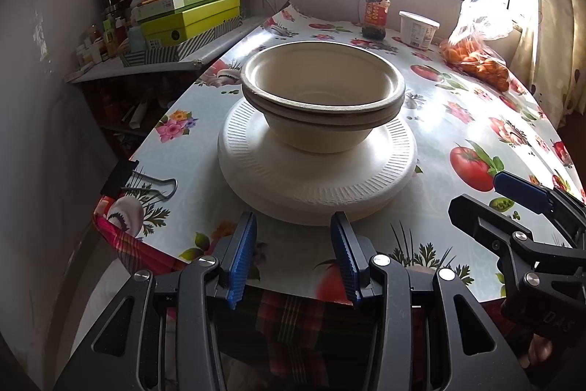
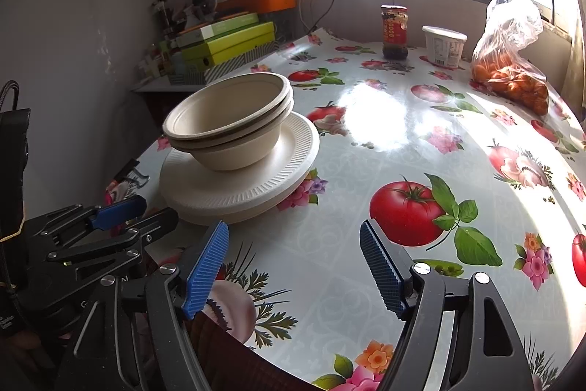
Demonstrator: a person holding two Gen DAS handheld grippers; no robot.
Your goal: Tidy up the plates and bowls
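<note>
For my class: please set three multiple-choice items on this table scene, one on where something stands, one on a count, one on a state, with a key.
1. Where do the bowls stand?
A on the stacked white plates
B beside the jar
C on the side shelf

2. How many bowls are nested?
A one
B two
C four

3. How is the right gripper?
A shut on a plate
B shut on a bowl
C open, holding nothing

Key: 1 A, the bowls sit in the middle of the plates; 2 B, two rims show one above the other; 3 C, only tablecloth shows between its spread fingers.
</note>
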